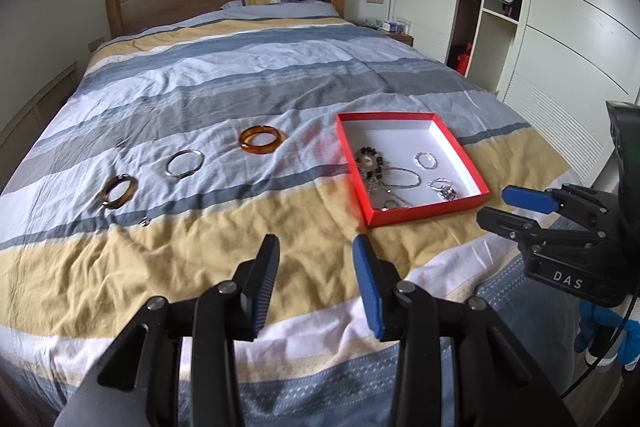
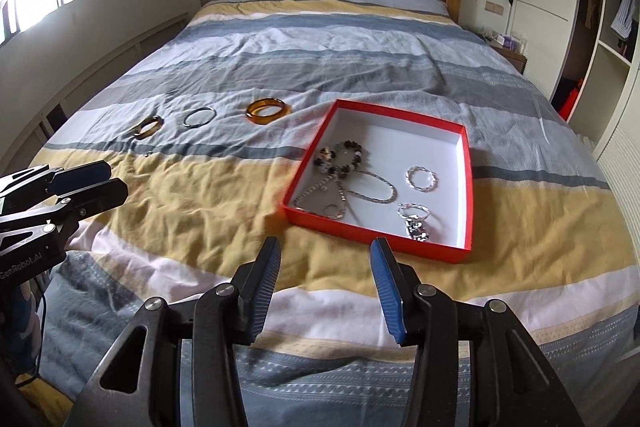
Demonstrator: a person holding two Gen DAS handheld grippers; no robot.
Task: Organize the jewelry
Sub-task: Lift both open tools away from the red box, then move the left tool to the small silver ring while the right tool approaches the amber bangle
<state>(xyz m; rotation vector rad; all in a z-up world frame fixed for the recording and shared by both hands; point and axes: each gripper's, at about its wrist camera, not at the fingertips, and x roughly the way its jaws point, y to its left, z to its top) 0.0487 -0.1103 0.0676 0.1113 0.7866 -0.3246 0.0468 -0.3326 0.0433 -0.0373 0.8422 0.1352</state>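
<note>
**Three bangles outside the box**

On the bed (image 1: 200, 75), a brown bangle (image 1: 119, 190), silver bangle (image 1: 185, 163) and amber bangle (image 1: 262, 139) lie left of the red box (image 1: 460, 143). Left gripper (image 1: 316, 283) and right gripper (image 2: 325, 285) hang empty, jaws apart. Soft bedding could let a bangle slip during pinching.

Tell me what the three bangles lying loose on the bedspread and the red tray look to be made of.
Amber bangle: translucent orange-brown, glossy, so likely resin or glass. Thin silver bangle: bright, wire-slim, probably polished metal. Mottled brown bangle: tortoiseshell pattern with a sheen, perhaps resin or stone; hard to say. Red tray: thin straight walls, matte white inside, apparently cardboard.
</note>
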